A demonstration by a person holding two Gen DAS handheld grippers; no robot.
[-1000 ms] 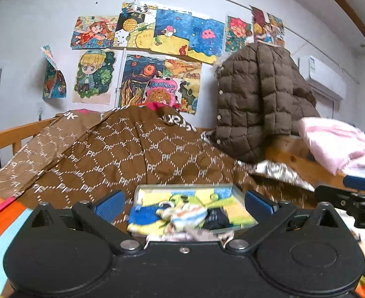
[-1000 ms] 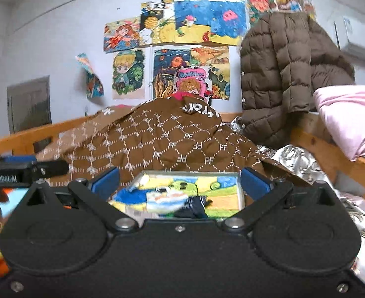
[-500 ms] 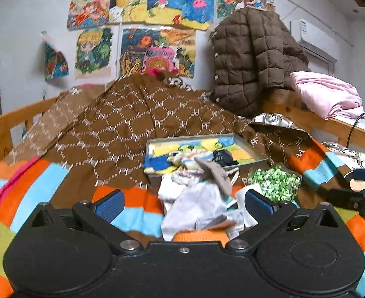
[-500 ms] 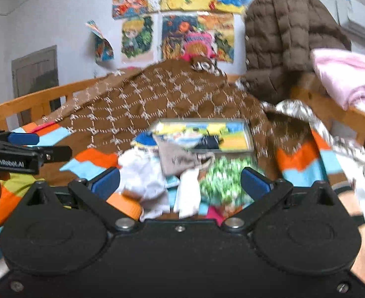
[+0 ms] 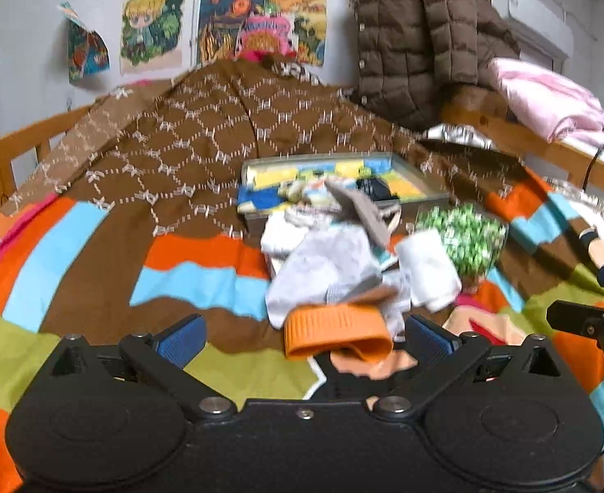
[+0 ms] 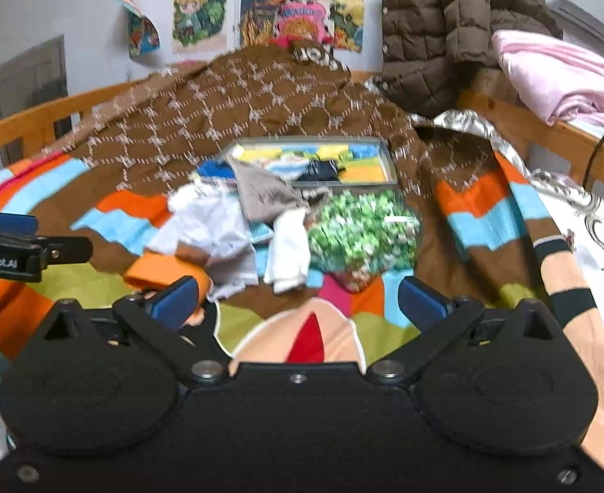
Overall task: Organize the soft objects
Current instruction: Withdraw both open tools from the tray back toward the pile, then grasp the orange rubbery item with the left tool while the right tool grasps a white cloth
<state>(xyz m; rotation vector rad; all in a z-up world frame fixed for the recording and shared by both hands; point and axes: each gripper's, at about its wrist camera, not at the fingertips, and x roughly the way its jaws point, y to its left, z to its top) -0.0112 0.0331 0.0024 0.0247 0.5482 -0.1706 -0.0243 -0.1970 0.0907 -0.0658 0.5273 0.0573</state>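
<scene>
Sock pile (image 5: 355, 263) sits mid-bed on striped quilt (image 5: 76, 246), just in front of tray (image 5: 419, 189) w/ a few socks already in. Orange sock (image 5: 335, 328) nearest, between left tongs (image 5: 304, 339), spread wide, empty. Right tongs (image 6: 298, 302) also wide, nothing held. Best: drop low, pinch cuff only, don't snag neighbours or quilt.

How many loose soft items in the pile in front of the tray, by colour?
White/pale grey: at least 3, tangled, e.g. a white sock and a pale grey piece
Taupe: 1
Green-and-white patterned: 1
Orange: 1
Total: about 6; blur and overlap hide exact edges. Tray contents not counted.
</scene>
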